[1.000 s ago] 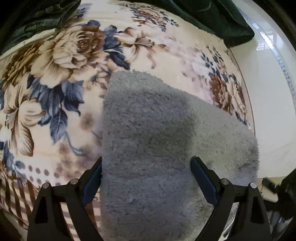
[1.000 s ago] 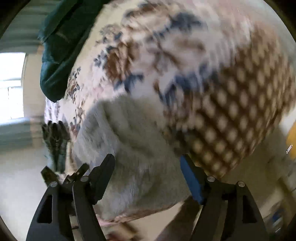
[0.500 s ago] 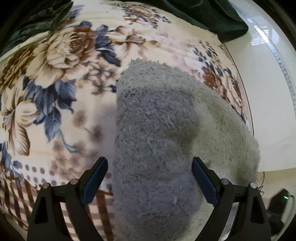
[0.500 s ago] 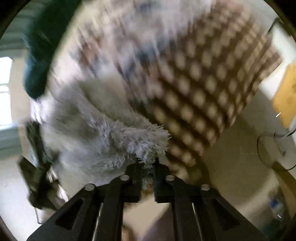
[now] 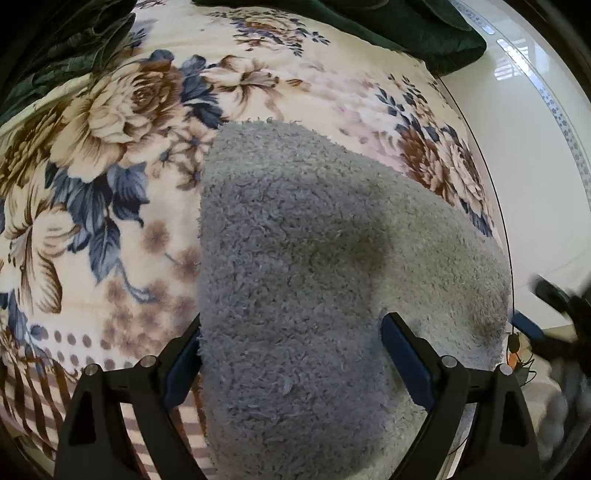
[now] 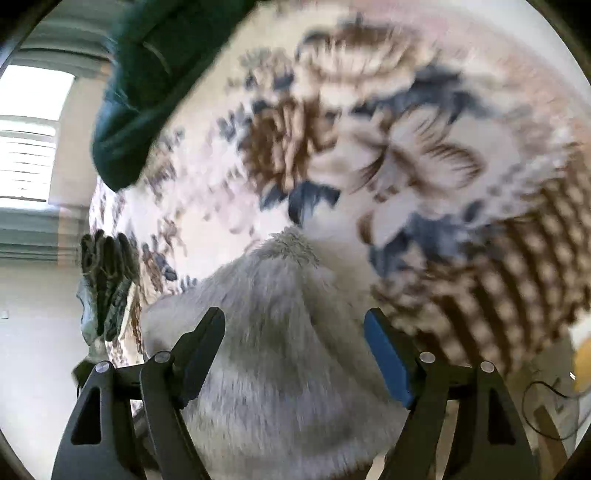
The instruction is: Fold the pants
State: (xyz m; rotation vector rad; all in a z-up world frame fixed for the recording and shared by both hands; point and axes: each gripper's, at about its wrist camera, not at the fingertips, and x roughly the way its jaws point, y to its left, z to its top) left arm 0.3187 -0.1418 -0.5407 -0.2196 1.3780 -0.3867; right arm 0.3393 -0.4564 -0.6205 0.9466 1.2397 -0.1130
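Note:
The grey fleece pants (image 5: 314, 280) lie folded in a compact pile on the floral blanket (image 5: 110, 166). My left gripper (image 5: 291, 343) is open, its fingers straddling the near part of the pile just above it. In the right wrist view the pants (image 6: 280, 332) sit at the bed's near edge, and my right gripper (image 6: 295, 347) is open over them with nothing between its pads. That view is motion-blurred.
A dark green quilt (image 5: 388, 26) lies at the far side of the bed and shows in the right wrist view (image 6: 147, 85). White floor (image 5: 524, 166) lies beyond the bed's right edge. A gloved hand (image 6: 107, 280) shows at the left.
My right gripper was shut on an edge of the pants half a second ago; it has let go and opened. The left gripper stayed open and shifted slightly over the pile.

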